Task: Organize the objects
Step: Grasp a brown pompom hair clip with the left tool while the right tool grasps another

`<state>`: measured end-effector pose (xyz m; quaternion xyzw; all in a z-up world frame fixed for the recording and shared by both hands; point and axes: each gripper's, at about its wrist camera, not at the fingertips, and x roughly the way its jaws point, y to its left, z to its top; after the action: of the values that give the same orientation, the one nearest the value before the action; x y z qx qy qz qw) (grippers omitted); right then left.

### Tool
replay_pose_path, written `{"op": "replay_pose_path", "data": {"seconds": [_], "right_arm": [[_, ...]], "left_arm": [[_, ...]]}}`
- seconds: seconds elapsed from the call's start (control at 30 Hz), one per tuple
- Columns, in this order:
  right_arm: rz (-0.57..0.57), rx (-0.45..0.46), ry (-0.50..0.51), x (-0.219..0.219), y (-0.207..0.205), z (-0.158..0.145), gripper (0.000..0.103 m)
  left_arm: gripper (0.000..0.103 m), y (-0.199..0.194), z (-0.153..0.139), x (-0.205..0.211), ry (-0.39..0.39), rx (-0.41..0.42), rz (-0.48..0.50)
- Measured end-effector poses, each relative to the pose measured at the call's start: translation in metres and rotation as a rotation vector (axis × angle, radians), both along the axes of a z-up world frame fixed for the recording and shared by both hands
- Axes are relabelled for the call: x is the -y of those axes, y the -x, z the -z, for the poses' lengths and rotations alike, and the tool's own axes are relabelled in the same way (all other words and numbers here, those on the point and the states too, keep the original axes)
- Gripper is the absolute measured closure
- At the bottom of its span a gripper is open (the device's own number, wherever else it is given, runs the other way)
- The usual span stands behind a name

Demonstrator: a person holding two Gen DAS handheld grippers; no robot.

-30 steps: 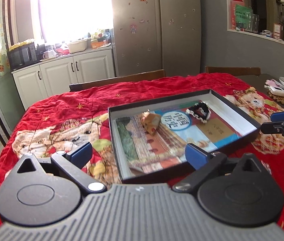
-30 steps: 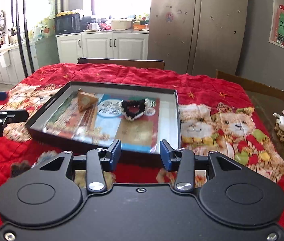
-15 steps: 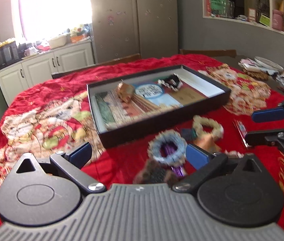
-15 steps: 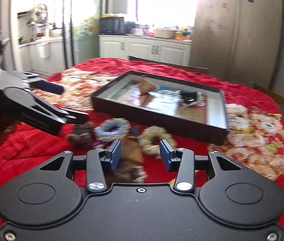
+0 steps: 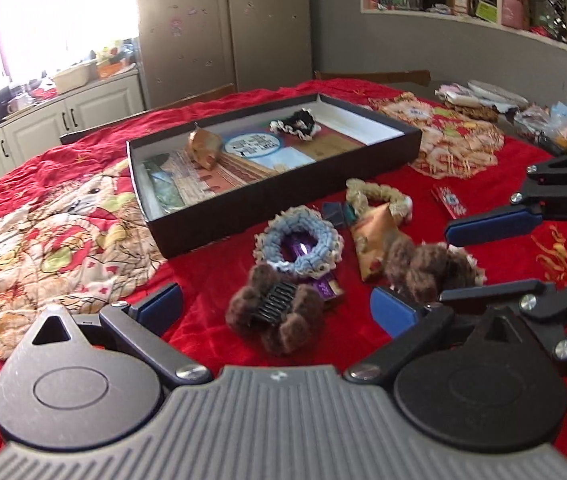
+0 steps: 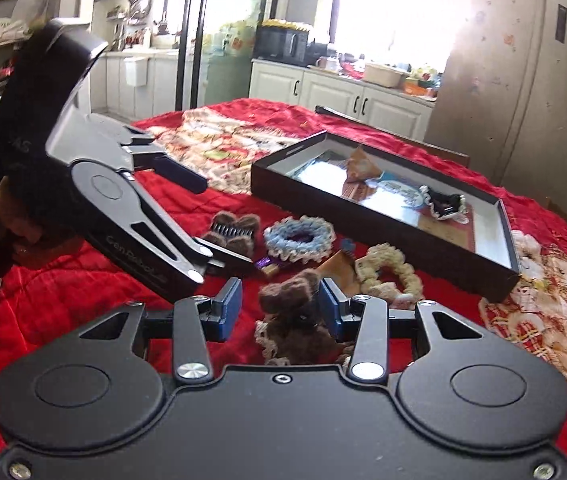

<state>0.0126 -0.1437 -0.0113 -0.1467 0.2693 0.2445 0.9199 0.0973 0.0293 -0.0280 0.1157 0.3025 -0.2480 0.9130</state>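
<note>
At the bottom of the right wrist view, the right gripper (image 6: 279, 312) was tilted downward with its jaws narrowly parted around a brown furry hair clip (image 6: 289, 300), the right pad just beside it, though contact could not be judged. The left gripper (image 5: 275, 306) was held wide and empty over another brown clip (image 5: 279, 312). Beyond, at centre frame, scrunchies (image 5: 299, 244) were seen before the black tray (image 5: 283, 204).

Steel refrigerator (image 5: 227, 20), white kitchen cabinets (image 6: 323, 88), black microwave (image 6: 283, 42), cluttered wall shelf (image 5: 483, 0), beyond the table.
</note>
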Motion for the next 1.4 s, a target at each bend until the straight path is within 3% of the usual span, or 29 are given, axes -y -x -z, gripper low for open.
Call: {"op": "replay_pose_path", "data": {"seconds": [0.2, 0.43, 0.7, 1.0, 1.4], "right_arm": [[0.020, -0.016, 0.029, 0.000, -0.013, 0.011, 0.058], [0.039, -0.037, 0.022, 0.004, -0.027, 0.019, 0.063], [0.056, -0.040, -0.011, 0.009, -0.030, 0.018, 0.074], [0.059, -0.054, -0.063, 0.016, -0.028, 0.013, 0.077], [0.058, -0.018, -0.102, 0.026, -0.019, -0.009, 0.078]], "left_arm": [[0.006, -0.015, 0.013, 0.000, -0.007, -0.040, -0.010], [0.015, -0.021, 0.019, -0.003, 0.001, -0.065, -0.017], [0.047, -0.018, 0.016, 0.000, 0.019, -0.075, 0.006], [0.055, -0.015, 0.013, 0.000, 0.018, -0.071, 0.013], [0.055, -0.006, -0.006, -0.003, 0.031, -0.045, 0.025]]}}
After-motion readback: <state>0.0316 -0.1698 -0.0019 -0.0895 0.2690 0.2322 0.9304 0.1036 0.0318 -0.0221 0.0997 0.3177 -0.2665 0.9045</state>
